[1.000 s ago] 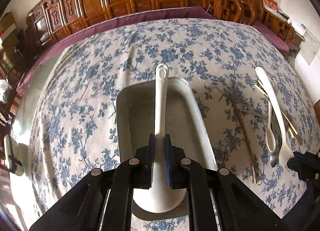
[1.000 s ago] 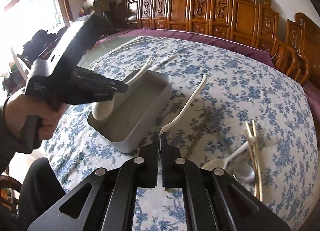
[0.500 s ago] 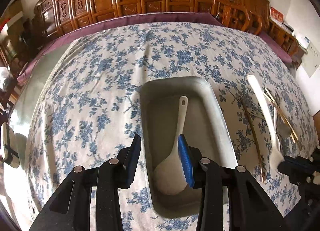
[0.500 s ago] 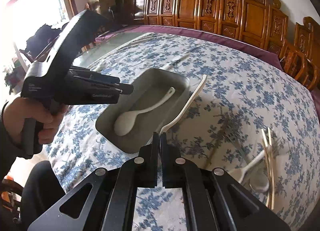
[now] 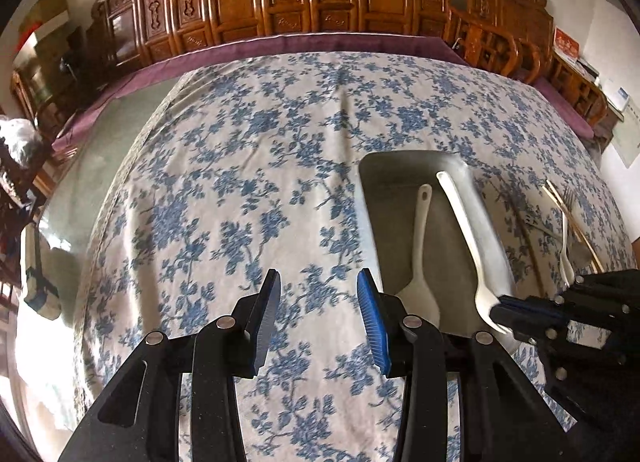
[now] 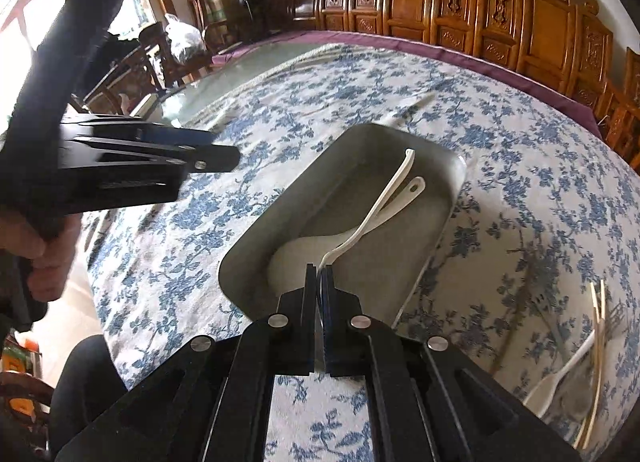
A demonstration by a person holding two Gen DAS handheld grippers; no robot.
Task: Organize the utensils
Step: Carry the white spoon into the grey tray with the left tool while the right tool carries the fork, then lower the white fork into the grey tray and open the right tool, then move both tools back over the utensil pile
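No legible text, label or number on anything here.

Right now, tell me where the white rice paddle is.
The white rice paddle lies flat inside the grey tray, left of the long white spoon held over it by the right tool.

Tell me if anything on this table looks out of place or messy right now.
Mostly tidy. The loose pile beside the grey tray stands out: chopsticks, a fork and a white spoon lie crossed over each other on the tablecloth. Inside the tray, one white spoon lies flat; the right gripper holds another above it.
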